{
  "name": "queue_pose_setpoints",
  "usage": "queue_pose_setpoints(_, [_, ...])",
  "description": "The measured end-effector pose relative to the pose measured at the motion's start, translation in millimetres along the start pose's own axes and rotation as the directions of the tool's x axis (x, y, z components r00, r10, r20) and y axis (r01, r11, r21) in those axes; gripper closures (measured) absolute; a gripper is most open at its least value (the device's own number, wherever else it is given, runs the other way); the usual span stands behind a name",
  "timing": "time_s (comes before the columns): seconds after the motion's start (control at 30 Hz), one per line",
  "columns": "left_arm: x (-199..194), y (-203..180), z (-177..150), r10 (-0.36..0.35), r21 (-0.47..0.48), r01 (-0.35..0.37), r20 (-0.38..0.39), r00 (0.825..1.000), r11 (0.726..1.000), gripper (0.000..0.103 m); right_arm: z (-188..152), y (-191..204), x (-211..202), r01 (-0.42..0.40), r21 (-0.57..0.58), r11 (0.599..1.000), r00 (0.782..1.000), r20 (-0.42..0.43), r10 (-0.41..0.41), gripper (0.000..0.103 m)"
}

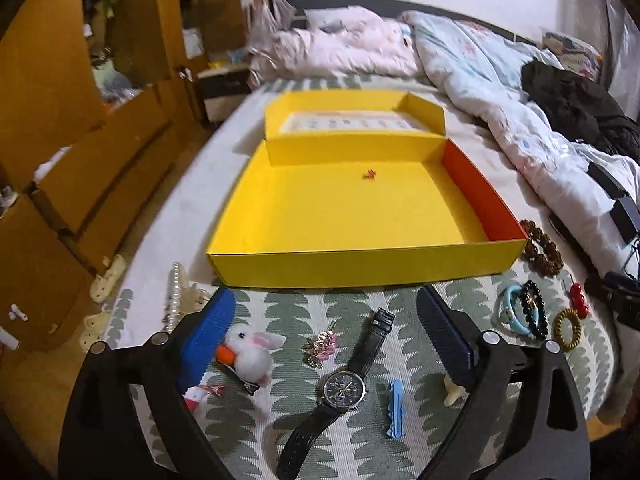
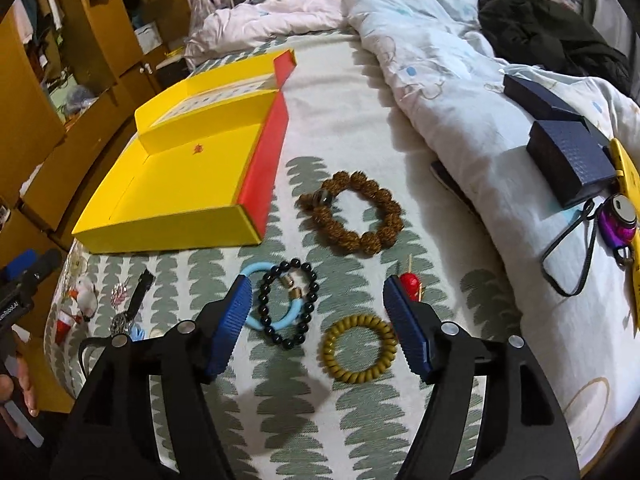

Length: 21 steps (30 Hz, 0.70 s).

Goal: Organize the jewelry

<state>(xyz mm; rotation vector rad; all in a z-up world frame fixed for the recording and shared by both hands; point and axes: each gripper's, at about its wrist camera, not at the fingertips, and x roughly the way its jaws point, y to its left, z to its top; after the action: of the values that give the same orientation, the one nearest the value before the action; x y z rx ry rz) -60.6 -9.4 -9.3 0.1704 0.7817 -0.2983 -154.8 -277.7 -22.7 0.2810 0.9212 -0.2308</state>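
An open yellow box (image 1: 360, 268) lies on the bed with a tiny red piece (image 1: 370, 175) inside. My left gripper (image 1: 325, 296) hangs open above a black watch (image 1: 344, 390), a pink chain piece (image 1: 322, 348), a bunny clip (image 1: 250, 354) and a blue hair clip (image 1: 395, 408), touching none. My right gripper (image 2: 317, 282) is open and empty over a black bead bracelet (image 2: 266, 296) crossed with a light blue ring (image 2: 256, 322), and a mustard coil hair tie (image 2: 348, 374). A brown bead bracelet (image 2: 376, 240) lies beyond, beside the box (image 2: 180, 236). A red bead pin (image 2: 410, 280) sits by the right finger.
A rumpled quilt (image 2: 440, 60) with black clothing (image 2: 540, 32) fills the right side. Two dark blue boxes (image 2: 568, 160) and a purple gadget (image 2: 616, 224) rest on it. A pearl clip (image 1: 176, 300) lies at the bed's left edge. Wooden wardrobes (image 1: 60, 140) stand on the left.
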Motion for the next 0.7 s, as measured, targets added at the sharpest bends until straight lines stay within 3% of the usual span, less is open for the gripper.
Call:
queue_pose_setpoints(0.27, [-21.4, -4.7, -11.6, 0.060, -0.025, -0.058, 0.065, 0.996, 0.998, 0.006, -13.1, 10.5, -4.0, -0.002, -0.009, 1.000, 1.000, -0.005, 0.002, 0.031])
queue_pose_setpoints(0.7, [-30.1, -1.4, -19.5, 0.032, -0.057, -0.029, 0.052, 0.998, 0.998, 0.006, -30.5, 24.8, -6.3, -0.014, -0.058, 0.998, 0.999, -0.033, 0.012, 0.031])
